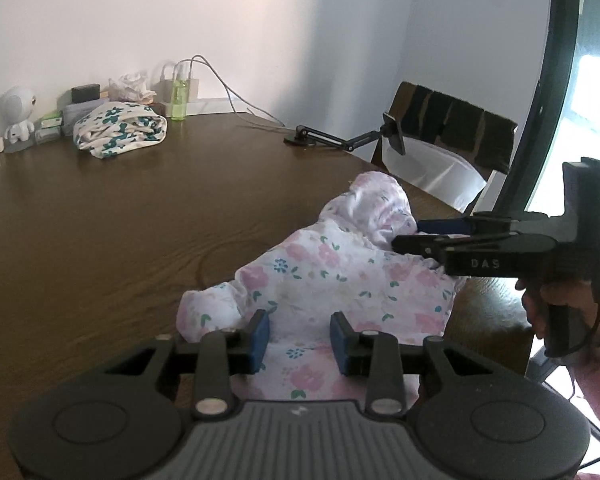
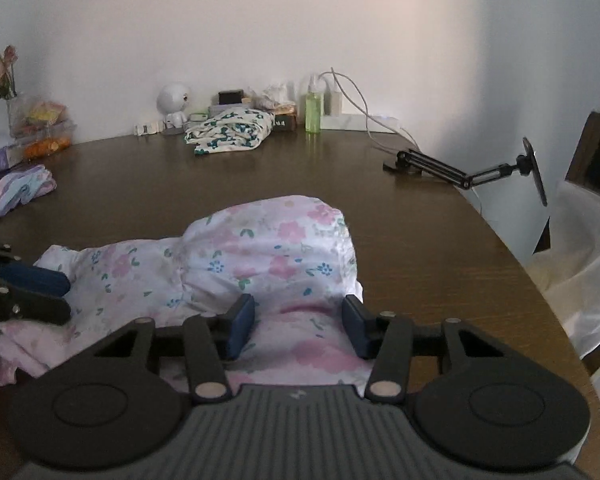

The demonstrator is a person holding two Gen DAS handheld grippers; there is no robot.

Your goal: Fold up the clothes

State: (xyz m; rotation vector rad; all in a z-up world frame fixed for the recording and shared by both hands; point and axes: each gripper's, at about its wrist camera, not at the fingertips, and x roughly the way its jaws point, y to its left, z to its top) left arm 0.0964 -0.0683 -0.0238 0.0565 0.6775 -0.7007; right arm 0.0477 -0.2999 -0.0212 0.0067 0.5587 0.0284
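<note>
Left wrist view: pink floral garment [image 1: 340, 280] lies bunched on the bench [image 1: 120, 240], cloth between left gripper [image 1: 299, 338] jaws, which stand apart w/o pinching. Right gripper [image 2: 299, 328] jaws also apart over the cloth, not clamped. Green floral garment [image 2: 230, 128], far beyond both jaws, looks roughly folded; pink one isn't yet.

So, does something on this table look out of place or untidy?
Nothing is spilled or damaged. The pink floral garment near the grippers lies bunched, not flat. The green floral garment sits crumpled among the items at the wall, and a striped cloth hangs at the table edge.
</note>
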